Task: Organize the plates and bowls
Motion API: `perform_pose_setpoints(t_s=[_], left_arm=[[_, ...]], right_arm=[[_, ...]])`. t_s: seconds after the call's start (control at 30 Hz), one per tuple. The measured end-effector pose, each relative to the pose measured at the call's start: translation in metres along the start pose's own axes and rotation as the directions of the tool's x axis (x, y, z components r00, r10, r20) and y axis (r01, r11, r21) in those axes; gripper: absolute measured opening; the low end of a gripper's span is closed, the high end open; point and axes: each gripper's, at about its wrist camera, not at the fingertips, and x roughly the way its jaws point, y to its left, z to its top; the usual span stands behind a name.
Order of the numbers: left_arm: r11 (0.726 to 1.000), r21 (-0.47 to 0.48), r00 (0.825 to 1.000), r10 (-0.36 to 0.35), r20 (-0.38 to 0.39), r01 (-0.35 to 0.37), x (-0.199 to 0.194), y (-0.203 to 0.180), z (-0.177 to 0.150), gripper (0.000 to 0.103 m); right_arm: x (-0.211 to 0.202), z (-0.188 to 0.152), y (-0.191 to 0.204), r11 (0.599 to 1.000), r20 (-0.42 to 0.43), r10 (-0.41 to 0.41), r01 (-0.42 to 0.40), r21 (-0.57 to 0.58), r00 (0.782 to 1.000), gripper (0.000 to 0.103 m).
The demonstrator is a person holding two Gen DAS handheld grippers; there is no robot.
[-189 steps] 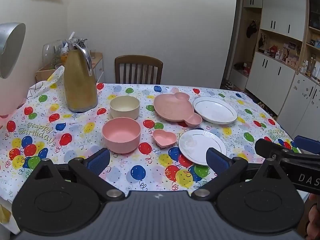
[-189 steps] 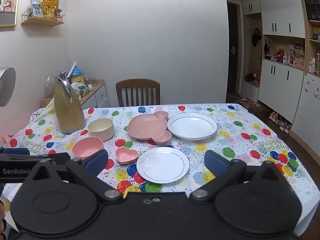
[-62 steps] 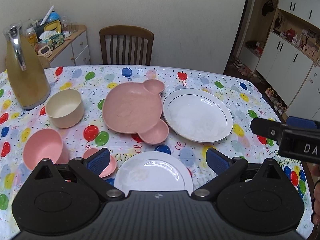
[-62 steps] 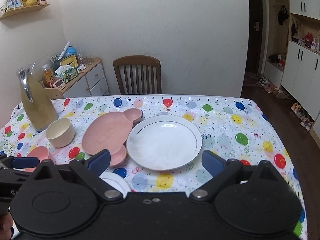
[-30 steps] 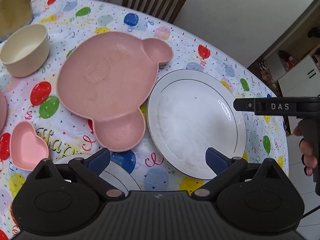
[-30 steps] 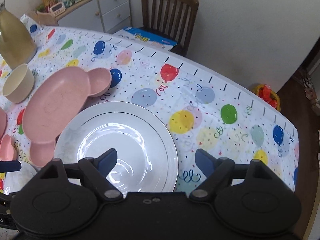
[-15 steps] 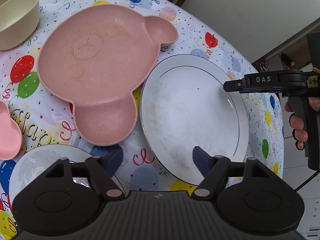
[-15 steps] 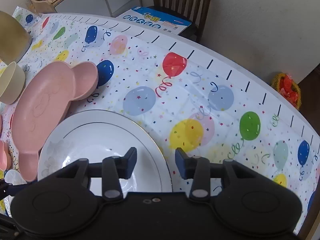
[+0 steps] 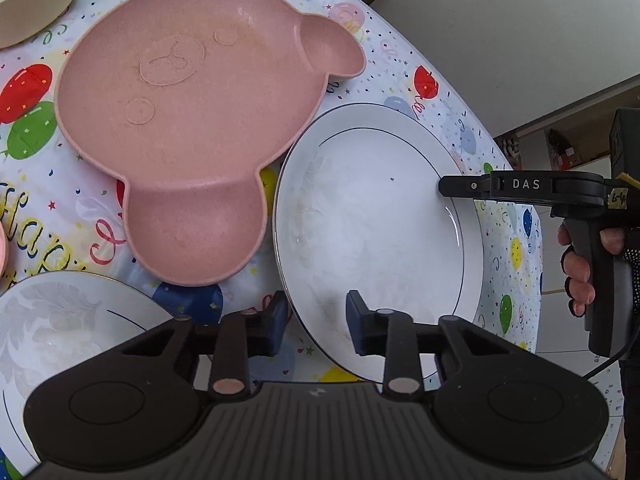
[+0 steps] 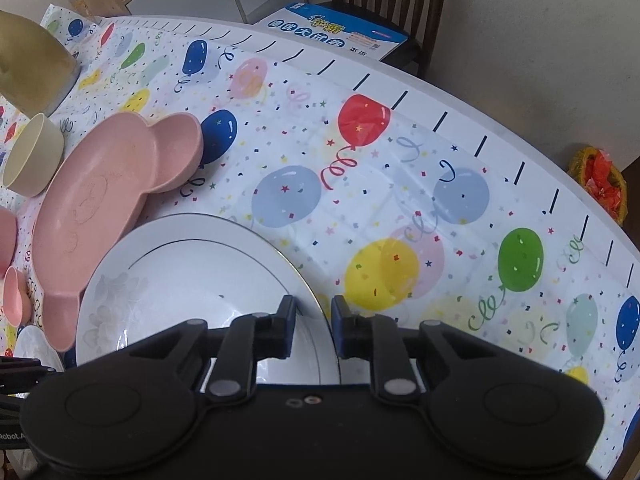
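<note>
A large white plate (image 9: 380,220) with a thin dark ring lies on the balloon tablecloth, right of a pink bear-shaped plate (image 9: 192,120). My left gripper (image 9: 316,320) straddles its near-left rim; its jaws are closing, and a gap still shows at the pads. In the right wrist view my right gripper (image 10: 314,320) straddles the opposite rim of the large white plate (image 10: 180,280), jaws also closing and narrow, not visibly pressing. The right gripper (image 9: 452,190) shows side-on at that rim, held by a hand.
A smaller white plate (image 9: 60,320) lies near left. A cream bowl (image 10: 32,160), a pink heart dish (image 10: 14,296) and a gold jug (image 10: 32,68) stand at the left. The table edge (image 10: 480,120) curves behind, with a chair holding a blue box (image 10: 332,32) beyond.
Both grippers came down onto the large white plate and their jaws narrowed from wide to nearly closed around its opposite rims. The right one shifted along to the plate's right edge.
</note>
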Motion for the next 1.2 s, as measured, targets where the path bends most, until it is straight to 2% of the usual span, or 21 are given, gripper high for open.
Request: perform_pose_setpoints(t_s=[0.17, 0.47, 0.83, 1.2], left_arm=[[1.0, -0.006, 1.0, 0.007, 0.003, -0.007, 0.0, 0.005, 0.0, 0.017], [0.999, 0.035, 0.999, 0.026, 0.026, -0.027, -0.004, 0.005, -0.005, 0.015], [0.983, 0.185, 1.0, 0.009, -0.029, -0.004, -0.021, -0.006, -0.036, 0.015], [0.941, 0.336, 0.993, 0.002, -0.114, 0.037, -0.053, -0.005, -0.078, 0.015]], right_arm=[[-0.001, -0.002, -0.006, 0.999, 0.013, 0.029, -0.029, 0.025, 1.0, 0.017], [-0.008, -0.022, -0.003, 0.999, 0.046, 0.007, -0.009, 0.042, 0.999, 0.014], [-0.035, -0.098, -0.003, 0.99, 0.057, -0.008, 0.0, 0.144, 0.998, 0.011], [-0.075, -0.185, 0.031, 0.957, 0.097, -0.05, 0.02, 0.288, 0.994, 0.01]])
